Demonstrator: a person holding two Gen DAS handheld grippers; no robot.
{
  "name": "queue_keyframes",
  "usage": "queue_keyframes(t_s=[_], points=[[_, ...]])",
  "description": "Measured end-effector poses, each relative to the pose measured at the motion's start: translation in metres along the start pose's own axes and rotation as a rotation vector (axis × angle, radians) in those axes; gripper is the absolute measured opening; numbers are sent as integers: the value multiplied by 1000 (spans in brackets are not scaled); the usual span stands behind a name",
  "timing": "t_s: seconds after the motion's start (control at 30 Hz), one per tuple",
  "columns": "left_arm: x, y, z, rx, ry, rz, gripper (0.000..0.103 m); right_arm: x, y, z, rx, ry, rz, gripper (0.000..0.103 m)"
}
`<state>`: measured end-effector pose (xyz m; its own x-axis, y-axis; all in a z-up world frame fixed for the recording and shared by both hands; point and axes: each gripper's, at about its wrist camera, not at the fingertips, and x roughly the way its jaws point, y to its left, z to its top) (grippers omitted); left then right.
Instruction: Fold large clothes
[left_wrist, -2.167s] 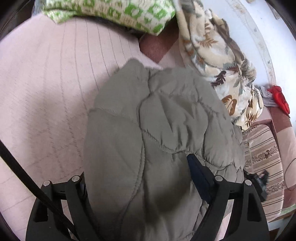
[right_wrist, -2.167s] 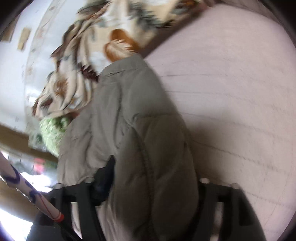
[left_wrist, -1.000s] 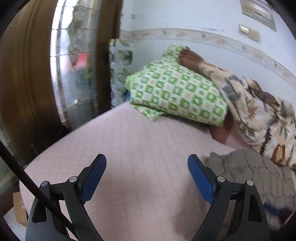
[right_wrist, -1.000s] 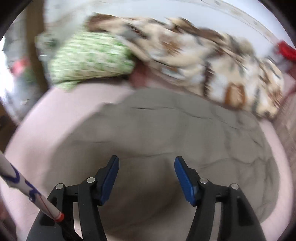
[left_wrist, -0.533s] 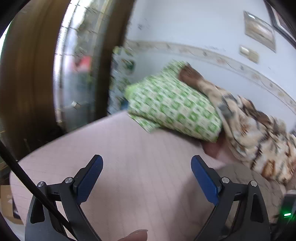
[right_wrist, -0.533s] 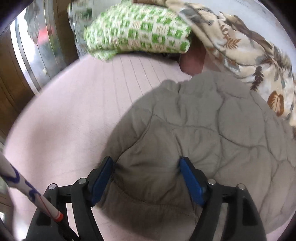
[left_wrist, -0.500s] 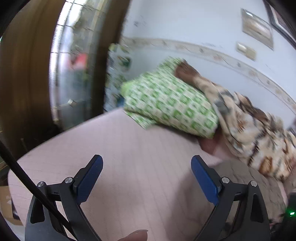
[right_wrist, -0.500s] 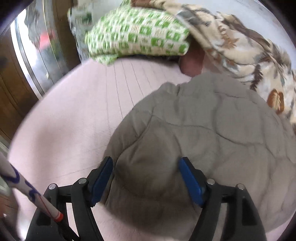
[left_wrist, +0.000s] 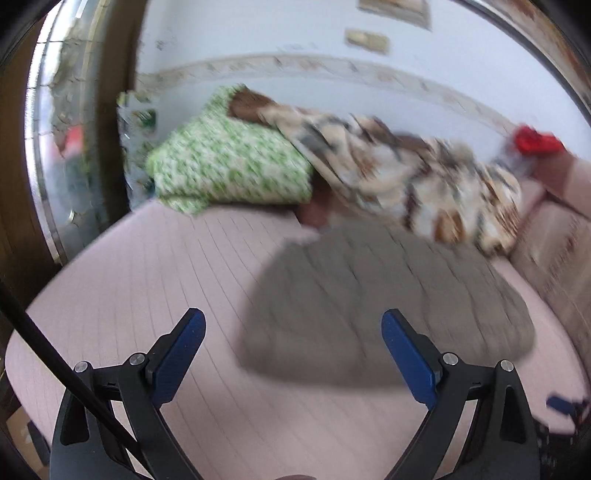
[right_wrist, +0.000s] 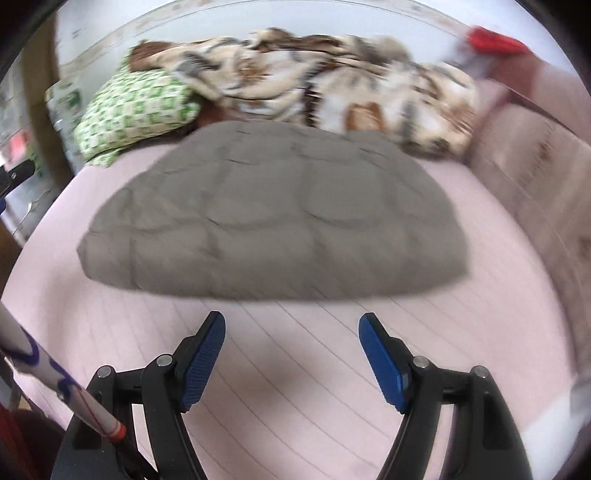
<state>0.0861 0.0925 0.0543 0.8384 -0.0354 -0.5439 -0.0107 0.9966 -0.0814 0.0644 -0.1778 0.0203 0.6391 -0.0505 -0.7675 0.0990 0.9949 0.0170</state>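
Motion blur smears the jacket (left_wrist: 388, 302), blanket (left_wrist: 406, 177) and pillow (left_wrist: 229, 166) in the left view. A red thing (right_wrist: 495, 40) at 1 o'clock is unidentifiable, and the bed (right_wrist: 295, 387) is cut off.

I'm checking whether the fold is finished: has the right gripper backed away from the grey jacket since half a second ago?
Yes. The right gripper has pulled back: its open fingers, then over the grey jacket, now hang over bare pink sheet.

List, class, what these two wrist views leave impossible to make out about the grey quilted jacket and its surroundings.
1. Grey quilted jacket: sleeves, zip and collar unseen in either view; folded under or blurred.
2. Jacket's far edge: right wrist view, meets the patterned blanket; contact unclear.
3. Red item: left wrist view, motion blur; unidentifiable.
4. Wall plaques: left wrist view, too small and blurred.
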Motion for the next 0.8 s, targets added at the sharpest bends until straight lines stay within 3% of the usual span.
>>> queue_keyframes(t_s=[0.2,0.33,0.8], points=[[-29,-39,-66,59,174,-5,96,-18,-29,-37,29,-4,-39,82],[-40,-54,-88,71,251,-17,96,-17,-32,-50,40,3,-29,82],[-64,-86,-106,116,284,8,95,-35,-42,-69,30,-42,-61,84]])
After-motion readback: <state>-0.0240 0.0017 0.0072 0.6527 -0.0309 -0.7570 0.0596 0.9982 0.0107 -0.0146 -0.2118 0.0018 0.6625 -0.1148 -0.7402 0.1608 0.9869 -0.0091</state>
